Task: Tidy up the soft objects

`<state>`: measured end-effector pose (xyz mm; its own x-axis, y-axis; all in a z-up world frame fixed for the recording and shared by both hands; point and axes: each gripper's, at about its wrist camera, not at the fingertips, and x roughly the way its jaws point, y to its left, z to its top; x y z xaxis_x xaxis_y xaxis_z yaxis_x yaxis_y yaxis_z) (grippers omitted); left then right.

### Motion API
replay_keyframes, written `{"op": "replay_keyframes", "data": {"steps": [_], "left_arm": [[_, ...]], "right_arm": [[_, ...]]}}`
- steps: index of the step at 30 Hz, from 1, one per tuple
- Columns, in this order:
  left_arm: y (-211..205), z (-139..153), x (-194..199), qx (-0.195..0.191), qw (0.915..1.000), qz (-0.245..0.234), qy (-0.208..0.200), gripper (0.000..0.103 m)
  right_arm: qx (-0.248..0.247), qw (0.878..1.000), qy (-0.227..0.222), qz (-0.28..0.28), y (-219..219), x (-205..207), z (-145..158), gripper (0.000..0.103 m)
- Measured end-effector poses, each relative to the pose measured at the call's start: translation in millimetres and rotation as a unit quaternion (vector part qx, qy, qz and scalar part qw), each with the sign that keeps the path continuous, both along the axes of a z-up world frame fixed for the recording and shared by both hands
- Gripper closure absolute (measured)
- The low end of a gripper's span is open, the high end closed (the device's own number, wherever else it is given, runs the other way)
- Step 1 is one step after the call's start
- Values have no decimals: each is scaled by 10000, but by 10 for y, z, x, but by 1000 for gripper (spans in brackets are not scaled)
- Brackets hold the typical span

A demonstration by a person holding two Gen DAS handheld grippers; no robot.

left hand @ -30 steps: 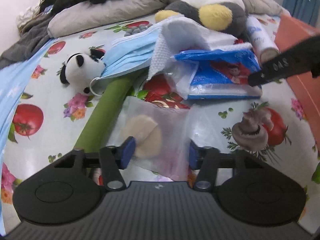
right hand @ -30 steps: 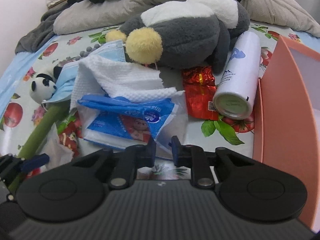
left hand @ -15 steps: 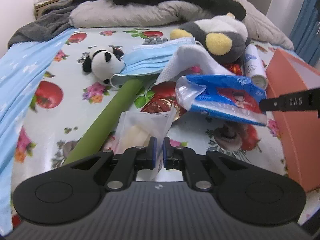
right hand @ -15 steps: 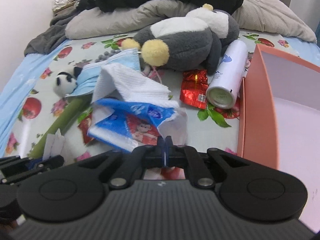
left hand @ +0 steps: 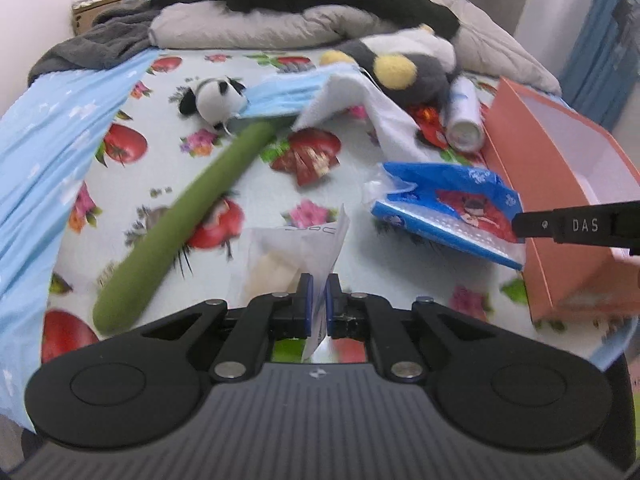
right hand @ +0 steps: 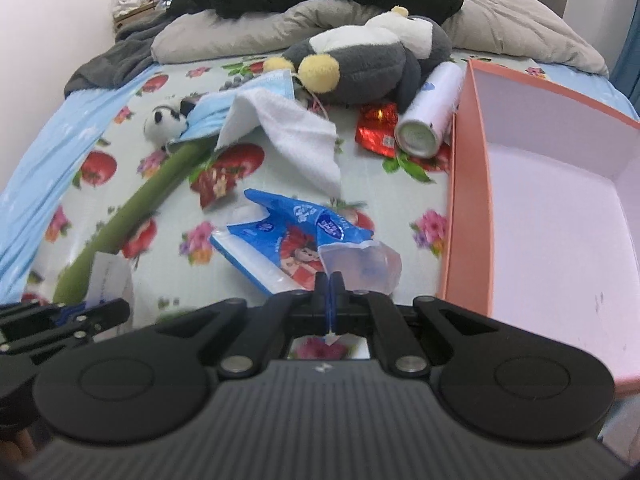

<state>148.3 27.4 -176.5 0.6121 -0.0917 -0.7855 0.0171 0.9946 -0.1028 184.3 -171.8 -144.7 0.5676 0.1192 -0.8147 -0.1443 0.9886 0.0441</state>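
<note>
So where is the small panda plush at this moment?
The small panda plush lies on the fruit-print sheet at upper left in both views, with the blue face mask touching its right side and the green tube's far end just beside it.

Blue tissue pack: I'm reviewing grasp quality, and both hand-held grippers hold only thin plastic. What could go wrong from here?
1. The right hand-held gripper pinches only the clear flap of the blue tissue pack; the pack hangs off it and might slip or tear free short of the pink box.
2. The left hand-held gripper clamps just an edge of the clear pouch, which could slide out.
</note>
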Motion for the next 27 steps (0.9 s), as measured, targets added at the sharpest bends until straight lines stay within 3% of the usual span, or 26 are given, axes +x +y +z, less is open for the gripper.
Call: {"op": "replay_keyframes", "data": {"steps": [6,11,13,17,18,20,21,22,27], "left_arm": [[-116,-139,-211,310,9992,-235,103,95],[-35,-275,-284,59,9994,-133,326,94],[-2,-303,-300,-45,9991,-79,407,89],[64,-276,-343,-398,9983,-47,423,48],[64,-255,-360,-390,9985,-20,392,45],[61,-213,-391,-301,9991,-24,314,42],[63,-197,-399,-269,9992,-38,280,41],[73,-180,-407,-250,9994,-49,244,40],[102,-231,-349,10,9996,-213,199,38]], "right_arm": [[-37,10000,40,45,-5,-369,-79,99],[87,9997,178,128,-19,-584,-143,99],[118,9996,199,171,-27,-635,-141,97],[404,9978,386,368,-85,-669,-141,95],[448,9972,436,419,-97,-668,-138,92],[499,9966,456,473,-125,-666,-112,80],[534,9964,428,502,-140,-671,-88,66],[576,9960,393,552,-148,-670,-60,60],[419,9949,62,920,-113,-607,47,59]]}}
